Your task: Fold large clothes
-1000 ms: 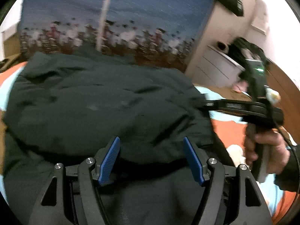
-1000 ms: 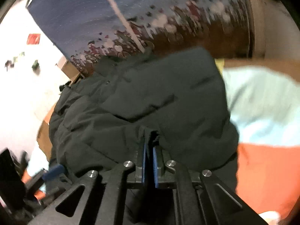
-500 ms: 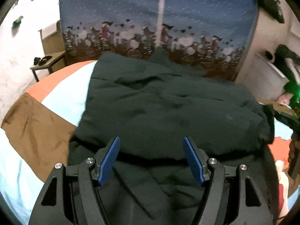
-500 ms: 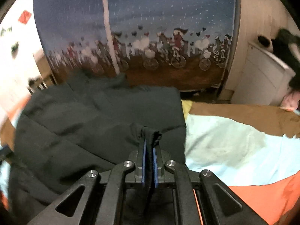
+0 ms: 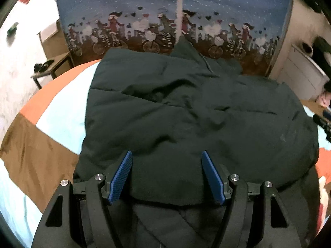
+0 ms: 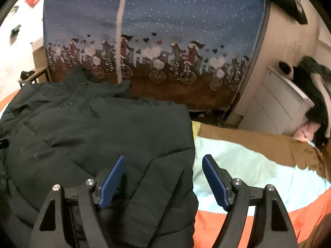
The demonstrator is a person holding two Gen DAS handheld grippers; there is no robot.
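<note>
Covering the whole bed, a bedspread in bands of pale blue, orange and brown fills my view, its far edge meeting a blue curtain printed with cyclists and hearts. On that bedspread lies the dark padded jacket, folded over on itself into a thick slab, collar toward the far curtain, snaps showing along its front in the right wrist view. A white set of drawers stands far right against the wall, and a small side table sits far left. My left gripper hovers over the near edge of the jacket with its blue pads spread wide, nothing pinched between them. My right gripper has just been opening; its jaws now stand wide over the jacket's right edge, the left pad above the fabric, the right pad above pale blue bedspread, gripping nothing.
</note>
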